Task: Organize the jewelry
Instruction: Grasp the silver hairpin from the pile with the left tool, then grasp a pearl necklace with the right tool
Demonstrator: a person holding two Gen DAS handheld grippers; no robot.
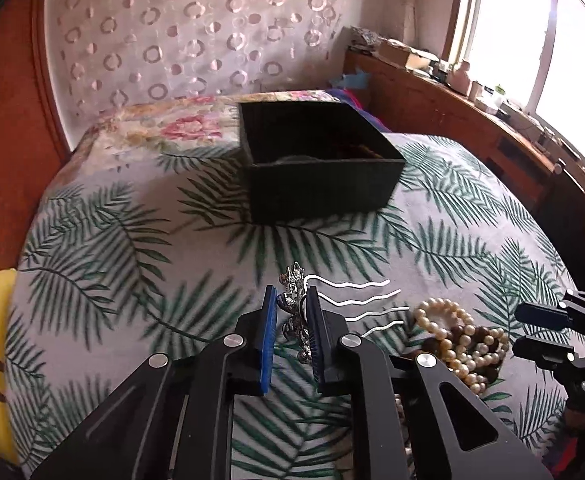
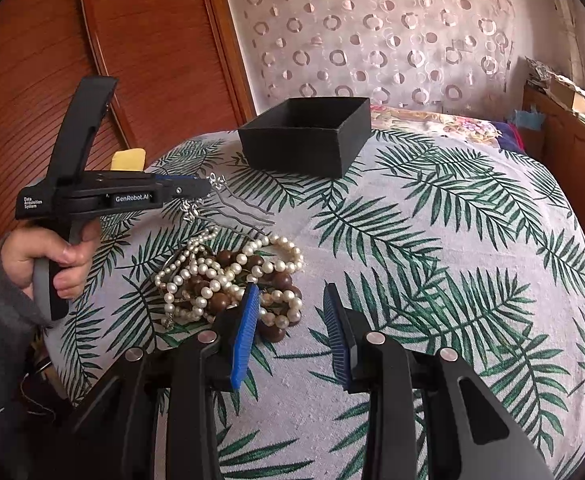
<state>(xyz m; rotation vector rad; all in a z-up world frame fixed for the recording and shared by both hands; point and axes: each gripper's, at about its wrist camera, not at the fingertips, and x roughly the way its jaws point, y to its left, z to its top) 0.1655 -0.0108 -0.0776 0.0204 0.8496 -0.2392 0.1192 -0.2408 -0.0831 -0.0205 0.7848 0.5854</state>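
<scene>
Silver hair comb [image 1: 292, 304] with wavy white prongs sits between the pads of the left hand-held gripper [image 1: 292, 300], ornate head clamped, prongs sticking out to its right. In the right wrist view the comb's metal bits dangle off the gripper tip, so it looks lifted clear of the bed [image 2: 432, 240]; held by the head probably so the prongs don't snag.

Black box [image 1: 320, 168] stands open ahead of the left gripper, well apart, something dark and brownish already inside: likely the drop target. Judged step: carry comb forward to box.

Pile of pearl strands and brown beads [image 2: 232, 284] lies tangled on the bed, just right of the left gripper and just ahead-left of the right hand-held gripper [image 2: 292, 320]. Right gripper is wide apart, nothing between its pads, hovering near the pile, plausibly waiting to take it next. Risk: strands tangled, may lift as one clump.
</scene>
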